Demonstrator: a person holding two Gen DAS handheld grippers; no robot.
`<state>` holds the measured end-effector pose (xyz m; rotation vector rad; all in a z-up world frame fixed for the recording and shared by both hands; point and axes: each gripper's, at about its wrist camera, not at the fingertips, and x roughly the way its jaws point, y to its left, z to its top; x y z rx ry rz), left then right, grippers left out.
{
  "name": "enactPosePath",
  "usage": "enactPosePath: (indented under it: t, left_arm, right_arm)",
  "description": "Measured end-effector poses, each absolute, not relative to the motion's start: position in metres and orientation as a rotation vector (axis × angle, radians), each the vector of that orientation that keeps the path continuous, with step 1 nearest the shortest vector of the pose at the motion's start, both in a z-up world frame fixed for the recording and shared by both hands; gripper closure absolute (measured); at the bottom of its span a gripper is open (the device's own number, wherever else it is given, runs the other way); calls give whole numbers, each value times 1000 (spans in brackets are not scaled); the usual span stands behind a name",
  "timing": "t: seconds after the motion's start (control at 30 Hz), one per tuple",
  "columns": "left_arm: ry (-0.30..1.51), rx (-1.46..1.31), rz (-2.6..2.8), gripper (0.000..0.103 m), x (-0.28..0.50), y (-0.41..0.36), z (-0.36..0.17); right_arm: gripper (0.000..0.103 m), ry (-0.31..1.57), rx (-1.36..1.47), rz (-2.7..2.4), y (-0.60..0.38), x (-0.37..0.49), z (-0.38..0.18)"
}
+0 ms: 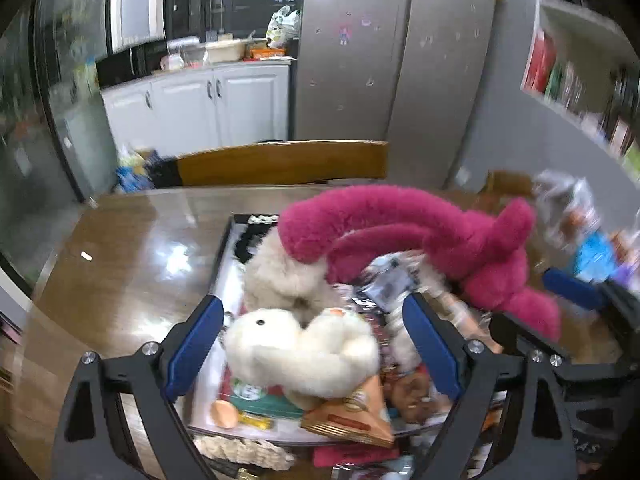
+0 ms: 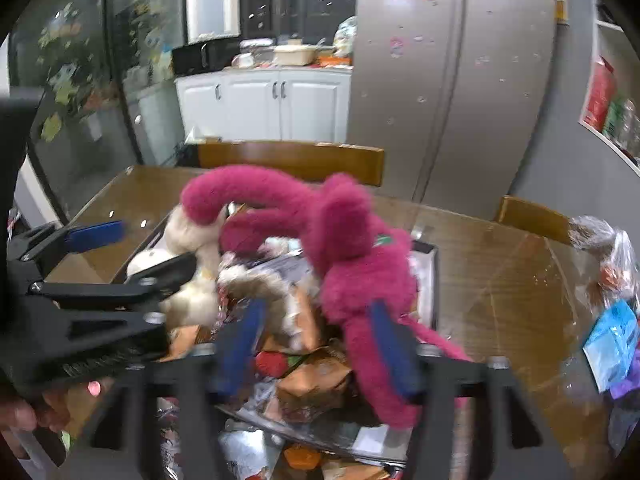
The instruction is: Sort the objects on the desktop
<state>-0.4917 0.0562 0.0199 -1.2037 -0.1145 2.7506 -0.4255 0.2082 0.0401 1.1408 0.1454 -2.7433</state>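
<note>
Two wooden chairs [image 2: 292,158] behind glossy table [image 1: 120,280], fridge [image 1: 396,60] beyond.

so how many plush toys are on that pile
3 that I can make out: a pink plush draped over the top, a white plush at the front left between the left claw's fingers, and a cream plush behind it. Others may be buried.

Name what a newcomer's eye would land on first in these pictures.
The pink plush toy, long limbs arching over the heaped tray on the wooden table. Next, the white plush toy lying between the open left gripper's blue pads. The right gripper stands open around a pink limb.
</note>
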Motion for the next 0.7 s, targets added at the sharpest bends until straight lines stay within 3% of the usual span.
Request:
enactPosePath:
  t: [0.07,0.33,0.7]
  left_arm:
    - [-140,-1193,2749,11,-490,52,23]
    - [65,-1158,2793,11,-480,70,37]
    - [42,-1074,2841,11,-435,53,82]
  right_arm:
    - [21,114,1099,-2760,213,-422,47]
    - [21,158,1074,-2773,209,-415,55]
    - [20,147,989,-2807,201,-380,90]
